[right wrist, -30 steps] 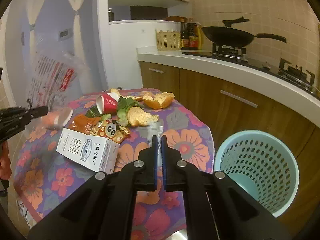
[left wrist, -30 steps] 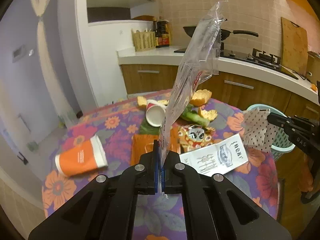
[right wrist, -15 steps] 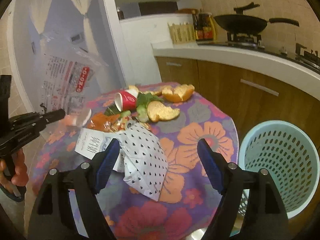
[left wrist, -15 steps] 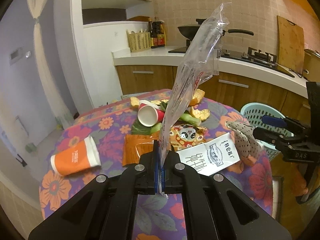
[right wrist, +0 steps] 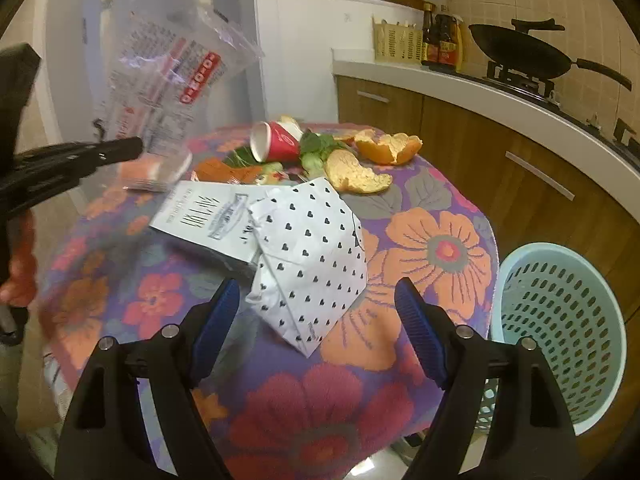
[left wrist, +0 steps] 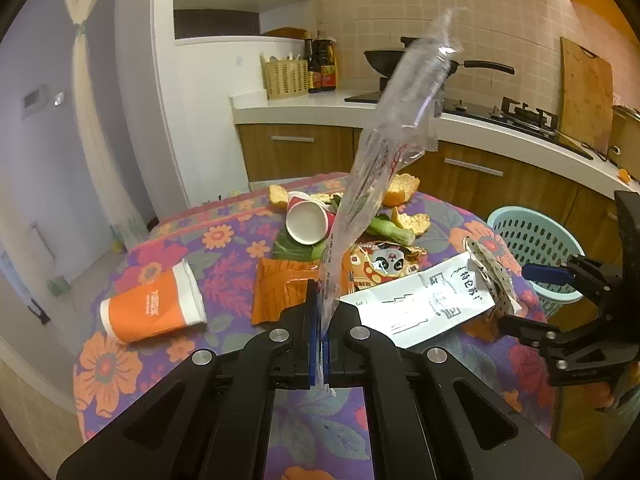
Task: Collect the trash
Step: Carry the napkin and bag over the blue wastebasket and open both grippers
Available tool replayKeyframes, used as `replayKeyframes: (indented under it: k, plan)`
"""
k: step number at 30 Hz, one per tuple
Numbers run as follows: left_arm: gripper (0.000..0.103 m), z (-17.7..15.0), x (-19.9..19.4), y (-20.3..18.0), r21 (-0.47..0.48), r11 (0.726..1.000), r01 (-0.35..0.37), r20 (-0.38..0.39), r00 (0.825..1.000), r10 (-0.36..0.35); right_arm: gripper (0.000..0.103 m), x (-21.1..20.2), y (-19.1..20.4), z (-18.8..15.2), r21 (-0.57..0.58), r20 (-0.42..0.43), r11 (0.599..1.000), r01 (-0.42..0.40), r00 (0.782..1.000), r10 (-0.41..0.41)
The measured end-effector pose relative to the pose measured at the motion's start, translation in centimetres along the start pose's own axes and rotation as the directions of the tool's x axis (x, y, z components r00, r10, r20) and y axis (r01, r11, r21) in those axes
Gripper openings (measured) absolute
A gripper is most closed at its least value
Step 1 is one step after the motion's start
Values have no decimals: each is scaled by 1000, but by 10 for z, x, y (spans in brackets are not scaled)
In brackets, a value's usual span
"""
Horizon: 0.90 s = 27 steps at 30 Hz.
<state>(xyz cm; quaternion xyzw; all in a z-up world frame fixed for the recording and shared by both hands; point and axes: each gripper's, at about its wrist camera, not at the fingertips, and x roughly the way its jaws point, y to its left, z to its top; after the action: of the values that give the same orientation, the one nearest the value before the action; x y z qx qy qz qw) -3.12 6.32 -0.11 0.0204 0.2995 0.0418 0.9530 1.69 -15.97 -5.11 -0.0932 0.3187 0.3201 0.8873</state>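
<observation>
Right gripper (right wrist: 316, 316) jaws opened; heart-print paper bag (right wrist: 312, 256) dropped onto tablecloth (right wrist: 436, 248).

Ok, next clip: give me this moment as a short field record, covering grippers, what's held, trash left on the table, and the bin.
left gripper: shut on clear plastic bag, held upright
right gripper: open, above heart-print paper bag
table: floral cloth
trash on table: orange cup on its side, red cup, white carton, orange peels, snack wrappers
bin: light blue basket beside the table

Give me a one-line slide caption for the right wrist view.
Open right gripper poised at heart-print paper bag on floral table, basket alongside.
</observation>
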Motion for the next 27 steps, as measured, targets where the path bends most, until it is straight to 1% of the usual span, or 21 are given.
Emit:
replayKeyframes:
  k: [1, 2, 3, 4, 5, 6, 7, 9, 10, 11, 13, 16, 20, 22, 24, 25, 27]
  plan:
    - [0, -1, 0, 1, 0, 1000, 1, -2, 1000, -1, 75, 2, 2, 1, -7, -3, 1000, 11, 1000, -11]
    - [0, -1, 1, 1, -1, 1000, 0, -4, 1000, 0, 69, 5, 4, 2, -14, -3, 1000, 25, 1000, -25]
    - [0, -2, 1, 2, -1, 1000, -1, -5, 1000, 1, 58, 6, 4, 2, -18, -5, 999, 34, 999, -34]
    - [0, -2, 1, 2, -1, 1000, 0, -6, 1000, 0, 51, 9, 5, 3, -22, -14, 999, 45, 999, -45]
    - [0, -2, 1, 3, -2, 1000, 3, -6, 1000, -3, 32, 11, 5, 2, -21, -24, 998, 55, 998, -55]
    - [0, -1, 1, 3, -2, 1000, 5, -6, 1000, -5, 27, 13, 4, 2, -18, -34, 998, 66, 997, -67]
    - [0, -1, 1, 2, -1, 1000, 9, -6, 1000, -9, 25, 12, 2, 2, -15, -31, 997, 77, 997, -77]
    - [0, 0, 2, 0, -1, 1000, 21, -5, 1000, -21, 13, 9, -2, 1, 4, -12, 996, 88, 996, -88]
    - [0, 0, 2, -3, 1, 1000, 28, -5, 1000, -28, 11, 6, -6, 1, 21, -1, 996, 89, 996, -89]
    - [0, 2, 3, -7, 2, 999, 39, -5, 999, -39, 6, 2, -10, 1, 37, 13, 995, 93, 996, -93]
    - [0, 5, 4, -13, 3, 998, 68, -5, 998, -68, 5, -6, -17, 1, 62, 41, 994, 92, 995, -94]
    - [0, 10, 6, -27, 3, 993, 119, -10, 993, -119, 5, -20, -28, 2, 93, 85, 990, 110, 989, -118]
    - [0, 19, 11, -54, 39, 986, 164, -18, 986, -164, 4, -38, -48, -1, 147, 120, 980, 135, 981, -153]
    - [0, 24, 13, -68, 63, 983, 174, -17, 985, -173, 4, -47, -63, -5, 186, 132, 971, 152, 975, -178]
    - [0, 32, 17, -85, 82, 976, 200, -17, 980, -200, 4, -56, -80, -11, 225, 137, 959, 172, 969, -206]
    - [0, 35, 18, -91, 90, 974, 208, -16, 978, -207, 4, -62, -93, -16, 254, 136, 947, 195, 963, -234]
    - [0, 44, 24, -110, 114, 966, 231, -14, 973, -231, 4, -68, -111, -23, 293, 129, 932, 214, 957, -261]
